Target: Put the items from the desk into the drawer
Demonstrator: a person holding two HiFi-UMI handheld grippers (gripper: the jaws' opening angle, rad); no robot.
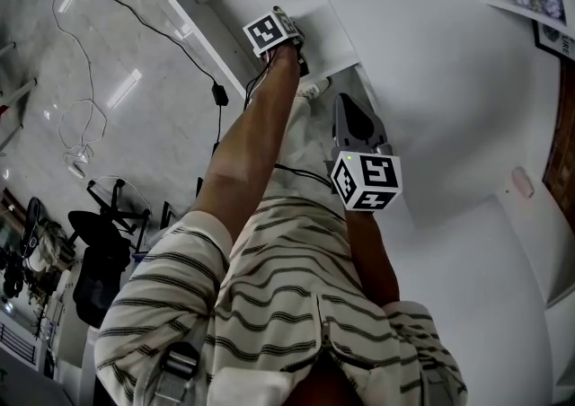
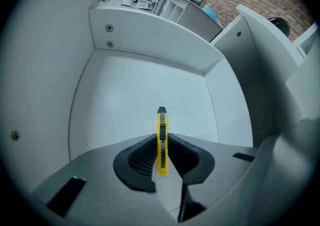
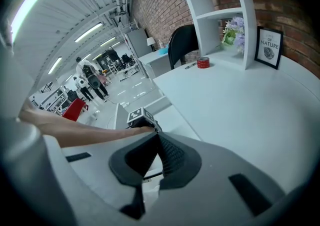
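Item: yellow utility knife [image 2: 161,140], held upright and edge-on in the jaws of the left gripper [image 2: 161,137], the ribbed pads being pressed on both its flat sides, its dark tip standing clear above them. Location: inside the open white drawer [image 2: 145,90], above its bare bottom; two screws [image 2: 109,36] are seen in the far wall. In the head view the left arm [image 1: 256,126] is stretched down into the drawer, the marker cube [image 1: 269,33] being seen at the drawer's edge. Right gripper [image 3: 158,137]: held over the near left edge of the white desk [image 3: 240,100]; its jaws are closed tip to tip and nothing is seen between them. Remaining on the desk, at its far side: one red tape roll [image 3: 202,62], and to its right one plant with pale flowers [image 3: 232,32] and one framed picture [image 3: 269,47], the last two placed at the foot of a white shelf unit [image 3: 220,12]. A black chair [image 3: 182,42] is noted behind the desk.
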